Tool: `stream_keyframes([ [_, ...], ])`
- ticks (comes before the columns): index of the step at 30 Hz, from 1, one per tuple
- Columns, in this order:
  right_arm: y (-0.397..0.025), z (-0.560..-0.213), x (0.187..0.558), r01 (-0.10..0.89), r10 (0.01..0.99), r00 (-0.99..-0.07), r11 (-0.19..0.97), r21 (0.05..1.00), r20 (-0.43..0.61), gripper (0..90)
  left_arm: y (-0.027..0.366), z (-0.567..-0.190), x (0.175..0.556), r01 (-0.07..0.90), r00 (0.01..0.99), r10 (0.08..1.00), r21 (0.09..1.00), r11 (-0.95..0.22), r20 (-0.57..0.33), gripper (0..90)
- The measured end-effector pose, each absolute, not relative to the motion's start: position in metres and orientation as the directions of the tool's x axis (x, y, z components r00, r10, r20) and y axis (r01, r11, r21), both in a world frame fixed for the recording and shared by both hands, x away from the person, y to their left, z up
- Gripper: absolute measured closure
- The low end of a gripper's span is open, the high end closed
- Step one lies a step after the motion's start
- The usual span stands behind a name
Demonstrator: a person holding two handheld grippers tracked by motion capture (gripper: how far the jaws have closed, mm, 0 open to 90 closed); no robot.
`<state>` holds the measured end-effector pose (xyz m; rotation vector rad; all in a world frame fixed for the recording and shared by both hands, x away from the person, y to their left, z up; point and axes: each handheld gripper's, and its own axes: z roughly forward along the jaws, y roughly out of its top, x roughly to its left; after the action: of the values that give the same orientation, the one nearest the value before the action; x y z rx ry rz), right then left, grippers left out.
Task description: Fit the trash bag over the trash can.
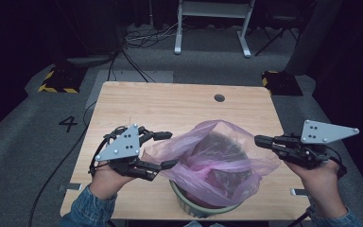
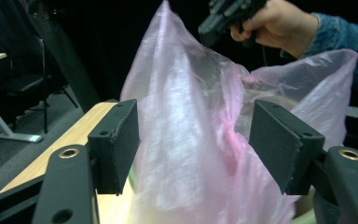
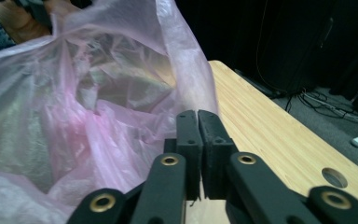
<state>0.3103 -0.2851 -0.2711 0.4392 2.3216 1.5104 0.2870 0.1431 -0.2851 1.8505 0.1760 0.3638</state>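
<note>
1 bag (image 1: pixel 217 156), 1 bin (image 1: pixel 189 204), 2 claws.

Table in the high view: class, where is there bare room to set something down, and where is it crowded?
Bare wood runs across the table's far half, around the round hole. The near half is crowded: the pink bag over the bin, flanked by the left gripper and right gripper.

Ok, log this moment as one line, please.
left gripper: open around pink bag | right gripper: shut at bag edge | bag lines bin
</note>
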Motion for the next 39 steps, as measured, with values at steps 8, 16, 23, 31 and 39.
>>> stream_keyframes([
  [8,-0.283,-0.273,0.312,0.016,0.444,-0.882,0.37,0.929,-0.162,50.6,0.141,-0.294,0.308,0.021,0.894,0.428,0.943,-0.333,0.131,71.5],
  [16,-0.284,-0.283,0.333,0.143,0.454,-0.889,0.402,0.905,-0.062,90.0,0.137,-0.299,0.313,0.026,0.922,0.373,0.942,-0.335,0.107,88.3],
  [23,-0.279,-0.269,0.307,0.136,0.394,-0.917,0.441,0.887,-0.055,90.0,0.145,-0.29,0.295,-0.023,0.943,0.309,0.953,-0.301,0.121,88.3],
  [31,-0.288,-0.257,0.289,-0.061,0.445,-0.859,0.403,0.913,-0.254,55.9,0.153,-0.3,0.304,0.021,0.93,0.358,0.958,-0.287,0.087,88.1],
  [39,-0.288,-0.289,0.334,0.048,0.497,-0.851,0.395,0.917,-0.169,40.2,0.155,-0.307,0.316,0.043,0.924,0.377,0.958,-0.283,0.07,87.9],
])
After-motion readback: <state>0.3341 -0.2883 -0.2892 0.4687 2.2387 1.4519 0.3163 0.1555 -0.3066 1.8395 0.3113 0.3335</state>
